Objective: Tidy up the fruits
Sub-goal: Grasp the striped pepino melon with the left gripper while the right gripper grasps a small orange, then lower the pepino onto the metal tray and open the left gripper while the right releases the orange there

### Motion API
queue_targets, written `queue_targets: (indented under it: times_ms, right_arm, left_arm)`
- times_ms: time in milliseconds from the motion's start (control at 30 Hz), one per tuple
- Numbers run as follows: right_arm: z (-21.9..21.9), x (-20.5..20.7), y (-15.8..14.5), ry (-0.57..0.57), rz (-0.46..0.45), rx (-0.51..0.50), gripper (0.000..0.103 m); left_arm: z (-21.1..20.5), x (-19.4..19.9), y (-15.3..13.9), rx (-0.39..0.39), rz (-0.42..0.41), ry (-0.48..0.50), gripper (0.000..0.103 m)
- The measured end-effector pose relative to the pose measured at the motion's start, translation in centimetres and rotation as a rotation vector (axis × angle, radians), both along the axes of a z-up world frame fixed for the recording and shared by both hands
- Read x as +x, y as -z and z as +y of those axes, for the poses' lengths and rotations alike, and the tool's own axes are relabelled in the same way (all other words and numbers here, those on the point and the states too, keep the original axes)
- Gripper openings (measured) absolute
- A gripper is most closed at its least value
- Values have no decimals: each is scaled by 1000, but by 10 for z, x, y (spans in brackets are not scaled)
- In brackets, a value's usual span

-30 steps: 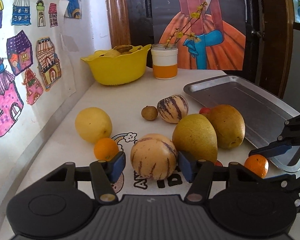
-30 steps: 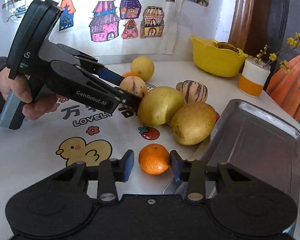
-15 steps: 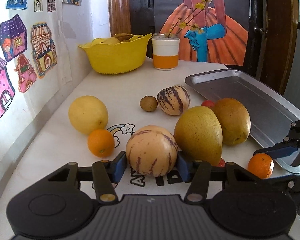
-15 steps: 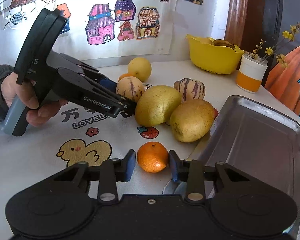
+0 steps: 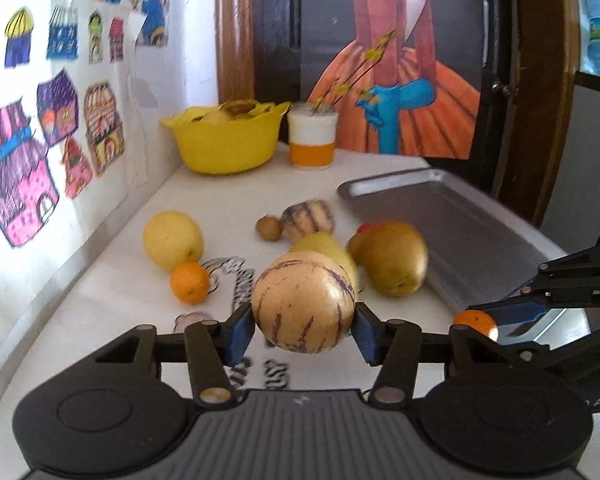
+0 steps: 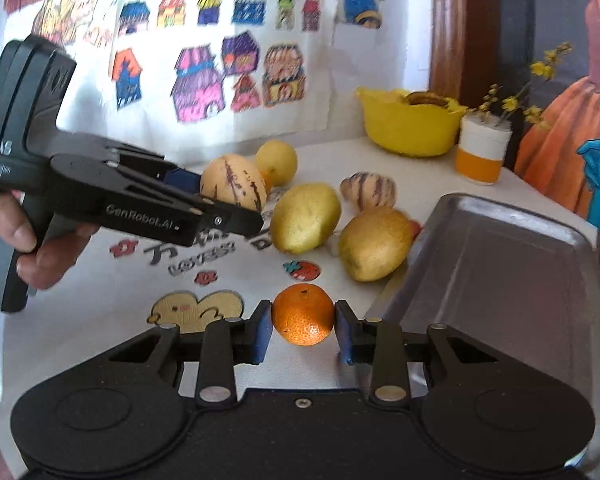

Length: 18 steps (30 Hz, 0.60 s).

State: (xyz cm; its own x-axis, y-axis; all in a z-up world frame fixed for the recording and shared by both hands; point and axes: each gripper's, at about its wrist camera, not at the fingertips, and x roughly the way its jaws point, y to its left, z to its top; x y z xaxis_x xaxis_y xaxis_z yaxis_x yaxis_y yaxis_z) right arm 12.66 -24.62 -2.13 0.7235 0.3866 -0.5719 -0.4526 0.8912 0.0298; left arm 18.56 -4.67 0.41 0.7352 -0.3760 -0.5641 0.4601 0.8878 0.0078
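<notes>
Fruit in both claws over a printed tablecloth; the left gripper (image 5: 304, 330) is clamped on a striped melon (image 5: 303, 302), its blue pads pressed to either flank and the fruit apparently raised off the cloth, though the blur leaves that uncertain; the right gripper (image 6: 302, 326) grasps a small orange (image 6: 303, 314), one pad touching its left side and the other at or just off its right, so the hold looks snug but cannot be called firm from this view alone.

The relation that matters is the metal tray (image 6: 496, 264); it lies ahead and to the right of both claws, its near corner just beside the right claw's right finger, whereas from the left claw it sits well off to the right, beyond two large yellow-brown fruits (image 5: 394, 258) that stand between; the right hand is plainly the nearer, and its orange would seem to need only a short swing rightward and forward over the rim.

For the left claw, the melon's long axis runs roughly fore and aft between the pads; a carry to the tray would likely have to pass above those two fruits; ahead and slightly left, far back, a yellow bowl (image 5: 226, 142) offers another possible destination; a second striped melon (image 5: 308, 218), a yellow round fruit (image 5: 172, 239) and another orange (image 5: 189, 282) wait on the cloth.
</notes>
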Motion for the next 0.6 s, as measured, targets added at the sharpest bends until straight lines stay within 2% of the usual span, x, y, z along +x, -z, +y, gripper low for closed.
queue_targets:
  times_ms: [133, 300, 467, 600]
  right_arm:
    - [-24, 2, -18, 60, -26, 29, 35]
    - [-61, 29, -37, 140, -70, 13, 35]
    - [-96, 80, -35, 220, -82, -3, 35]
    - [-121, 129, -20, 284, -34, 11, 35]
  left_arm:
    - [-18, 5, -17, -45, 3, -1, 57]
    - [-43, 38, -34, -141, 37, -20, 57]
    - [-79, 78, -36, -146, 35, -16, 57]
    - [-113, 107, -28, -116, 41, 8, 57]
